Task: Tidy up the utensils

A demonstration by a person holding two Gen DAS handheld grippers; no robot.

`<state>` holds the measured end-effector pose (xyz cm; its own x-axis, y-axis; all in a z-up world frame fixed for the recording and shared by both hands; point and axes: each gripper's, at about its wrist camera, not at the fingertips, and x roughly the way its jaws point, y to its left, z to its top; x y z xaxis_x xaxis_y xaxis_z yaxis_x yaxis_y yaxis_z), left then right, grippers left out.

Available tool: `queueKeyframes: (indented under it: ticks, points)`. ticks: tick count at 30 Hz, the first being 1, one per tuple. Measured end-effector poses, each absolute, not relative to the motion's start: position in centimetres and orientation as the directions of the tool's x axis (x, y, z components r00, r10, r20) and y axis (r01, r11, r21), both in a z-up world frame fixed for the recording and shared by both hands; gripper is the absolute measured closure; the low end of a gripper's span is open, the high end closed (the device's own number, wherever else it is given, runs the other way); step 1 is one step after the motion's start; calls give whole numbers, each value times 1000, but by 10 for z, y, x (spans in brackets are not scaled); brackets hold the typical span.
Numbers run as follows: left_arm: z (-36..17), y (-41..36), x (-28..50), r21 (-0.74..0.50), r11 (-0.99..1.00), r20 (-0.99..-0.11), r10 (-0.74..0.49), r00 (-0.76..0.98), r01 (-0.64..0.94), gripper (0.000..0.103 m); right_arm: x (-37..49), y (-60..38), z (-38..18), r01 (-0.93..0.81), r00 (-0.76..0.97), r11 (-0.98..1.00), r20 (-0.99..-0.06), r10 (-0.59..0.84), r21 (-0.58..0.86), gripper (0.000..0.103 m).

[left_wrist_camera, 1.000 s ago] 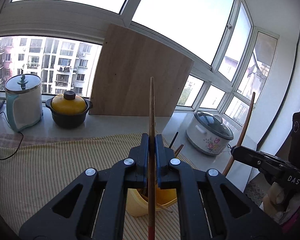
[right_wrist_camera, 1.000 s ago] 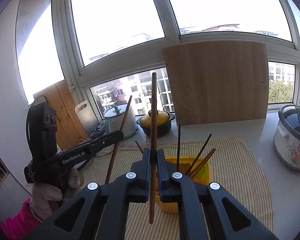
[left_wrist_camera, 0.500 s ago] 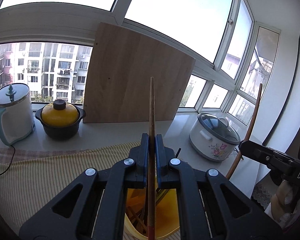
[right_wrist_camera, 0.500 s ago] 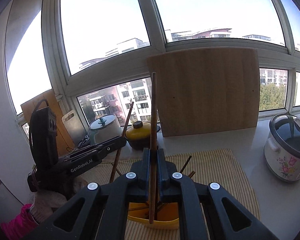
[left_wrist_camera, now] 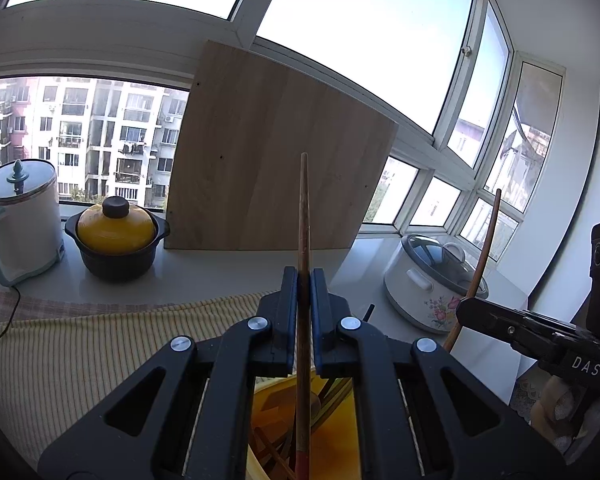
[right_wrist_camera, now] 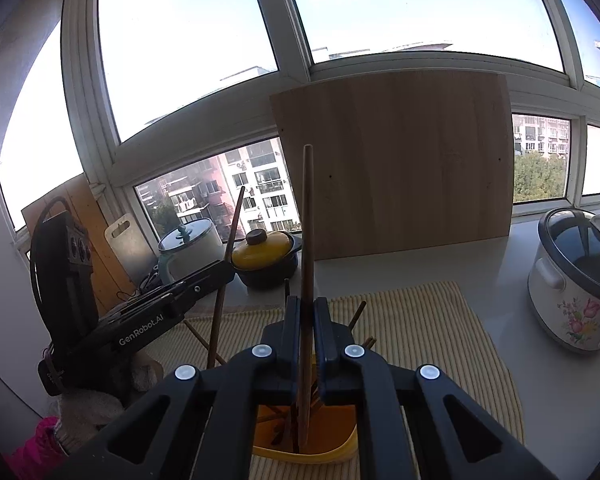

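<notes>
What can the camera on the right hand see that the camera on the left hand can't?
Only the right camera shows the pale cutting board with a handle hole leaning by the window, the left tool from the side with its chopstick, and a pink sleeve. Only the left camera shows the right tool from the side with its chopstick. Both show the big wooden board, yellow-lidded pot, kettle, flowered cooker, striped mat and yellow holder.

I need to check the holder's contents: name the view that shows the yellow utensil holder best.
Right wrist view: the yellow utensil holder shows its rim and chopsticks inside. The left wrist view shows only its interior between gripper arms.
</notes>
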<state>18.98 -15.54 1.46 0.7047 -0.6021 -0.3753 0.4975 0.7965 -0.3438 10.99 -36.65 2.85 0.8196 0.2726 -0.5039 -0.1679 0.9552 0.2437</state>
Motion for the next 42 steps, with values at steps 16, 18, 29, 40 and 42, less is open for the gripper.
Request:
queueKeyframes:
  ticks: [16, 18, 29, 40, 42]
  points:
    - [1, -146, 180, -345, 796, -420, -605, 676, 498, 99, 102, -362, -8, -163, 778, 957, -566, 273, 238, 99]
    - [1, -145, 178, -344, 795, -423, -607, 673, 500, 99, 101, -362, -13, -158, 774, 957, -572, 272, 241, 99]
    - [1, -143, 163, -327, 795, -471, -606, 642, 511, 74, 89, -351, -19, -160, 767, 970, -595, 240, 185, 74]
    - [7, -129, 132, -273, 805, -473, -590, 655, 527, 56, 66, -349, -11, -151, 800, 976, -561, 215, 159, 50]
    - [8, -125, 126, -260, 810, -466, -582, 666, 526, 52, 62, -351, -10, -141, 807, 977, -553, 209, 163, 44]
